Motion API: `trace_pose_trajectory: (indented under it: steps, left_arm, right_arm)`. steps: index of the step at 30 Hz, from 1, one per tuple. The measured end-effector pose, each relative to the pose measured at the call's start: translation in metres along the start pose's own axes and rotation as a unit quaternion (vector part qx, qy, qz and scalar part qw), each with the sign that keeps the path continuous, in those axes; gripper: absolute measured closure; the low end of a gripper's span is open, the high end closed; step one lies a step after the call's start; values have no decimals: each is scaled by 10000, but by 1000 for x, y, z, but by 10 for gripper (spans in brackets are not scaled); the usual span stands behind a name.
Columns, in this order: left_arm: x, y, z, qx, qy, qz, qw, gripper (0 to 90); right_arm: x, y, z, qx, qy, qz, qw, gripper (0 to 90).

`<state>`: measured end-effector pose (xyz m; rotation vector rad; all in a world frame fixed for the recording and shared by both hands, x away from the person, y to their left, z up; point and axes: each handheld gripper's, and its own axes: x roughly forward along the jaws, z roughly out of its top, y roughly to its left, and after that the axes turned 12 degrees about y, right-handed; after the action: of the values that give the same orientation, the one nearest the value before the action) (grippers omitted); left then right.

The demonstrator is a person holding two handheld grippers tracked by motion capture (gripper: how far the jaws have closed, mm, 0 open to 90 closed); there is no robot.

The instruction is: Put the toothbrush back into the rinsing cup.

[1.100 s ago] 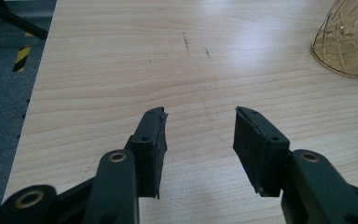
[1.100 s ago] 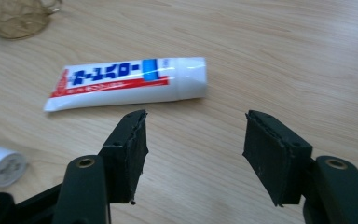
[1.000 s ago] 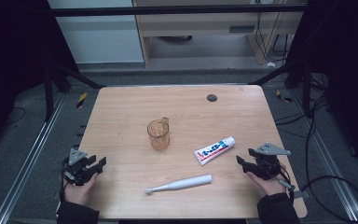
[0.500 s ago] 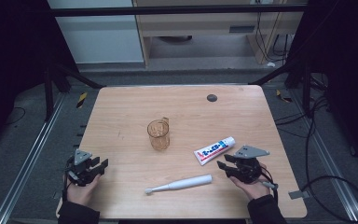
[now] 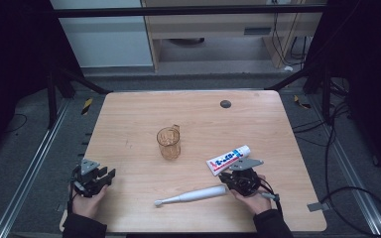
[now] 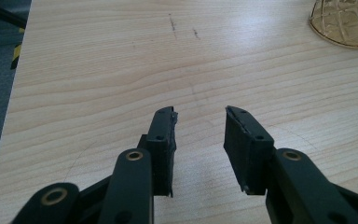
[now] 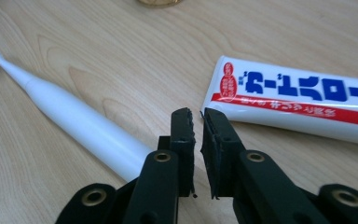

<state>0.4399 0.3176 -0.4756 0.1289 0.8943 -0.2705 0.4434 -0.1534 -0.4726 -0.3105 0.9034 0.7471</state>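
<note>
Right gripper [image 5: 228,182] is sitting at the handle end of the white electric toothbrush [image 5: 192,195], and its jaws have just been closing. In the right gripper view they're nearly together with nothing pinched between them; the toothbrush [image 7: 74,122] passes off to the side of the jaws, so no grip yet as far as I can see. The toothpaste tube [image 5: 228,159] lies flat just beyond it, and the amber cup [image 5: 169,143] stands upright mid-table, with nothing in it that I can see. Left gripper [image 5: 101,177] hovers at the near left corner, jaws apart and holding nothing. So basically I'm at the start: nothing lifted, nothing in the cup, and my guess is everything's still to do.
</note>
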Motion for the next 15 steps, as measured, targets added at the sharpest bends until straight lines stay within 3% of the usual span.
trace_pose_trajectory:
  steps: [6,15]
  left_arm:
    - [0,1,0,0,9,-21,10000,622]
    - [0,1,-1,-1,15,-17,10000,618]
  right_arm:
    - [8,4,0,-127,275,-23,9995,857]
    - [9,7,-3,-244,434,-28,9988,840]
